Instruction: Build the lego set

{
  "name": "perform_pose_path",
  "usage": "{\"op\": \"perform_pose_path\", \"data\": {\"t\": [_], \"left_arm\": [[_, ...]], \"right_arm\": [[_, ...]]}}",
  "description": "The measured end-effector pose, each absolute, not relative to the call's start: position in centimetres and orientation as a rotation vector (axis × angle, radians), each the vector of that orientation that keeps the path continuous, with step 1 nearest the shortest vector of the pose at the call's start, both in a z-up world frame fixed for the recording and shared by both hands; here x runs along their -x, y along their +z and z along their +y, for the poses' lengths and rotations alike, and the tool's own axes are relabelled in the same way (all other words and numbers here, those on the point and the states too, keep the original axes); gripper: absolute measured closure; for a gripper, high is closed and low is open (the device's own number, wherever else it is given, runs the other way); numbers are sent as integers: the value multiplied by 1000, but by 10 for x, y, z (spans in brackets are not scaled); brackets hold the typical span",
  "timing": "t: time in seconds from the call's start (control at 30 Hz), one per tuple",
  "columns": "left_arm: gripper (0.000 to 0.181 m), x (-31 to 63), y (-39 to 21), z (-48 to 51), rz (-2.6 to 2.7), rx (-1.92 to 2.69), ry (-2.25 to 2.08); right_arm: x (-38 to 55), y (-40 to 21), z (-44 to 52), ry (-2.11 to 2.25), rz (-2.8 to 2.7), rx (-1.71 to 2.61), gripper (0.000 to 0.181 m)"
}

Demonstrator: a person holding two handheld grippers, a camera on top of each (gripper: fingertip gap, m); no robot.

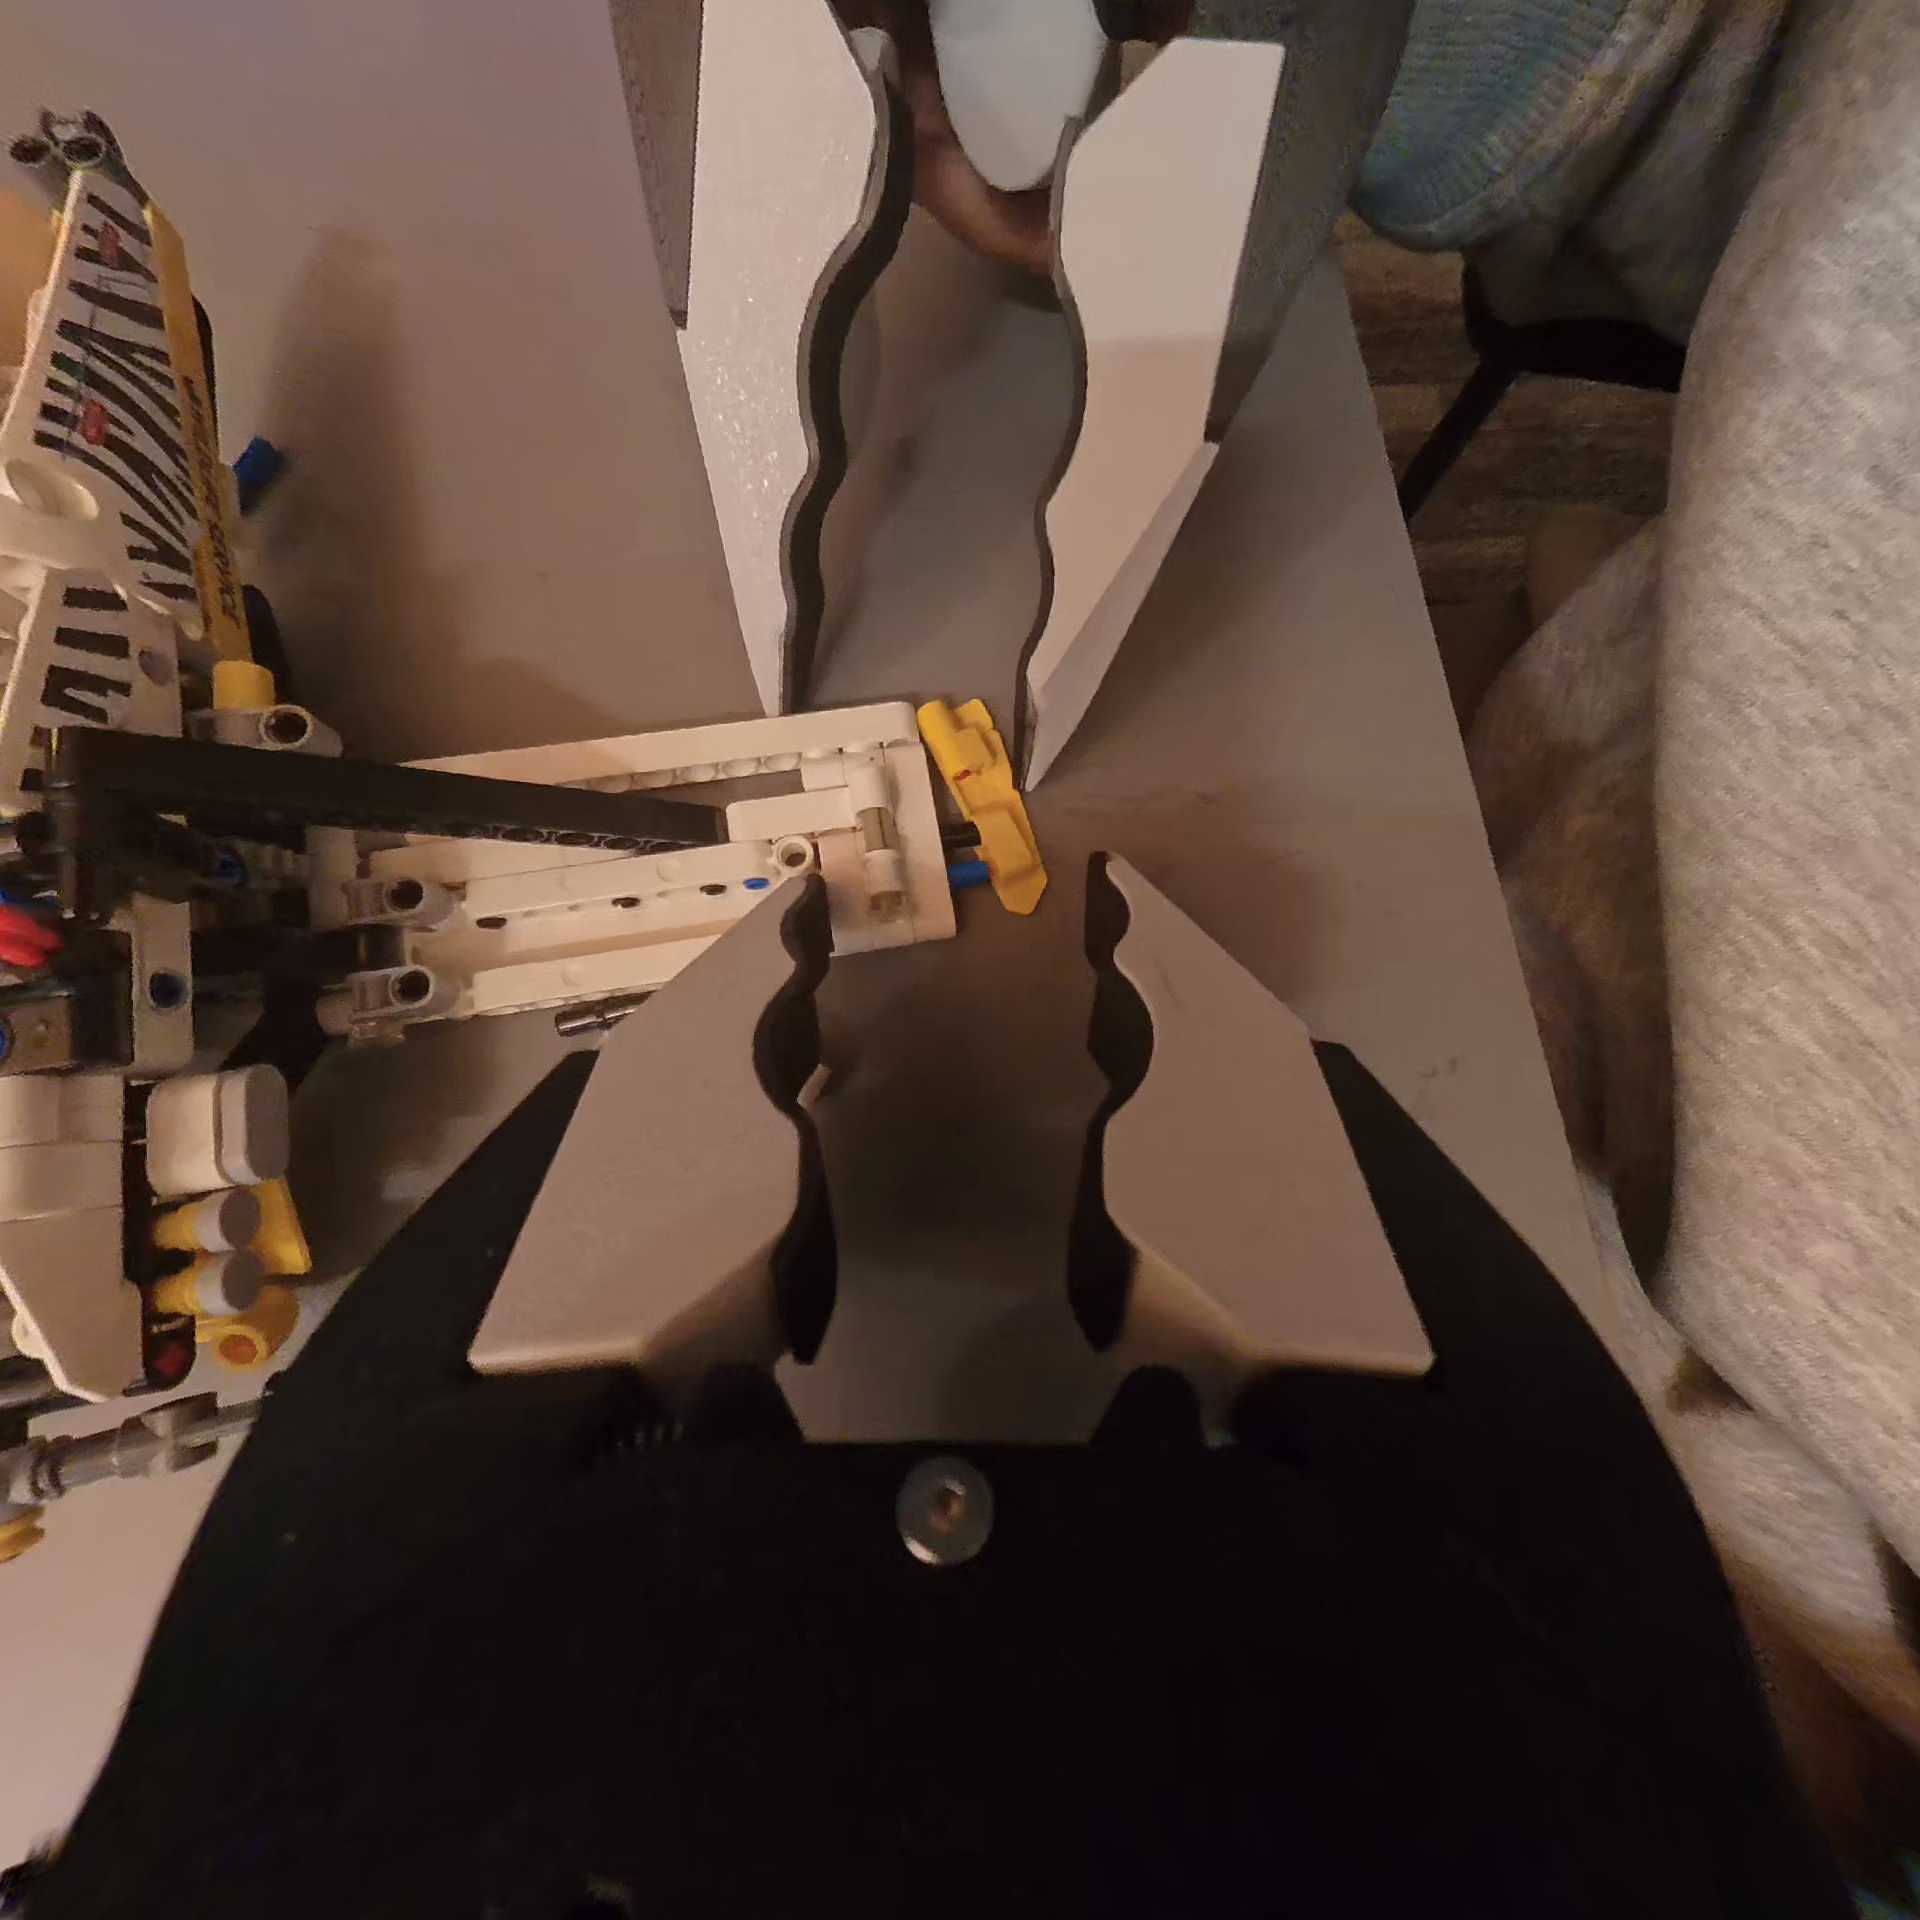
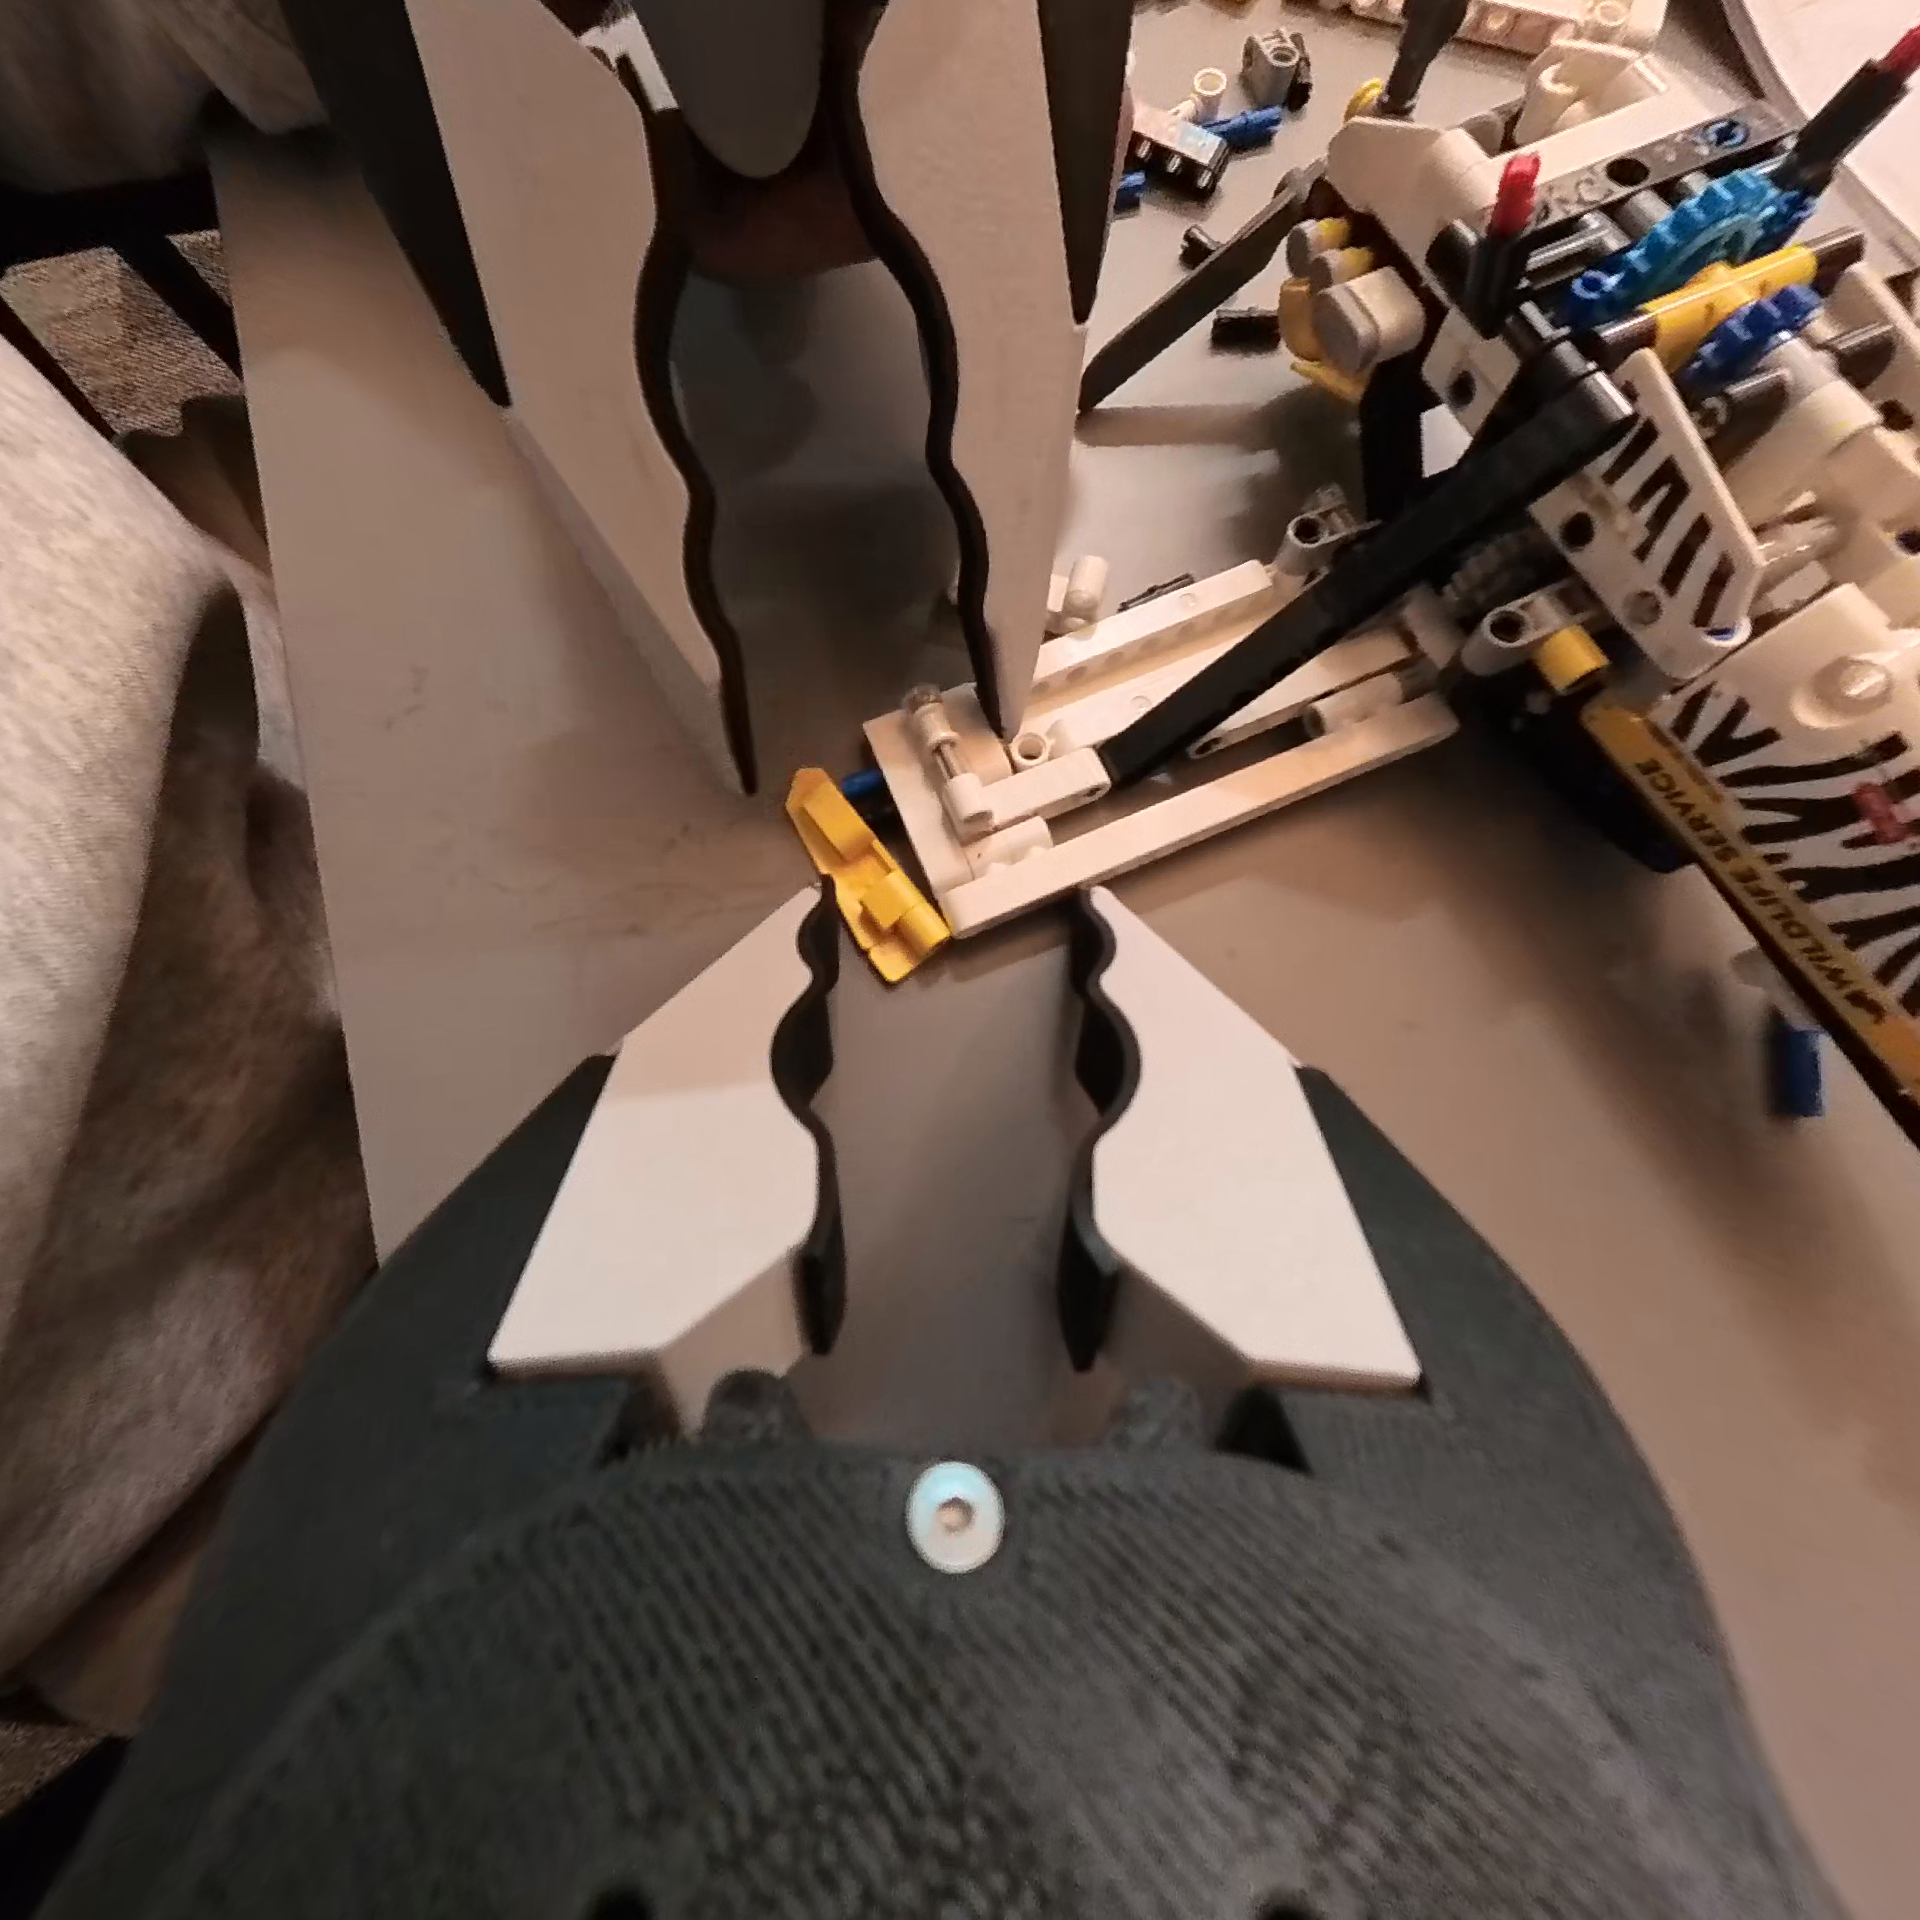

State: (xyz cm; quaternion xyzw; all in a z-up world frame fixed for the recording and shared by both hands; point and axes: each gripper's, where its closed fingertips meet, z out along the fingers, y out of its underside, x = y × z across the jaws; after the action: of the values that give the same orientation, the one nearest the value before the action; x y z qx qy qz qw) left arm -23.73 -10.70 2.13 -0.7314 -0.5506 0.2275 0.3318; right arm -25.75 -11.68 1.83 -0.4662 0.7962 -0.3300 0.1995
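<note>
Cut off at the left edge of the left wrist view and the right edge of the right wrist view: the main body of the lego model (image 1: 114, 935), so its full shape cannot be read. Blurred and small, top of the right wrist view: loose pieces (image 2: 1216, 114) scattered on the table (image 2: 1351, 1247), kinds hard to tell. Beyond the table edge, only grey fabric (image 1: 1766, 831), partly seen.

White beams and panels with black zebra-like stripes, a yellow strip along one side, blue gears (image 2: 1704, 239) and red-tipped axles up top. Lying on the table, reaching from the body toward the table edge: a white frame arm (image 1: 831, 831) crossed by a long black beam (image 1: 416, 800). Long axis of that arm roughly level across the left wrist view, its free end pointing right, capped by a yellow piece (image 1: 987, 810) on black and blue pins.

Left gripper (image 1: 956, 873) spread, empty, one fingertip (image 1: 805, 904) just at the white frame's end. Right gripper (image 2: 951, 904) likewise spread and empty, tips flanking the corner where the yellow piece meets the frame.
</note>
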Motion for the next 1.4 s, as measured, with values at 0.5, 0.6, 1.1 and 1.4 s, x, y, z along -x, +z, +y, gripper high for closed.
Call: {"op": "perform_pose_path", "data": {"t": [0.5, 0.6, 1.1, 1.4], "left_arm": [[142, 242, 20, -114, -1579, 1870, 739], [143, 242, 20, -114, -1577, 1866, 730], [145, 240, 20, -114, -1545, 1890, 724], [145, 240, 20, -114, -1542, 1882, 706]], "right_arm": [[256, 18, -118, -917, 2298, 1246, 137], [256, 18, -119, -926, 2294, 1243, 137], [254, 18, -118, -932, 2288, 1233, 134], [253, 18, -117, -904, 2302, 1222, 133]]}}
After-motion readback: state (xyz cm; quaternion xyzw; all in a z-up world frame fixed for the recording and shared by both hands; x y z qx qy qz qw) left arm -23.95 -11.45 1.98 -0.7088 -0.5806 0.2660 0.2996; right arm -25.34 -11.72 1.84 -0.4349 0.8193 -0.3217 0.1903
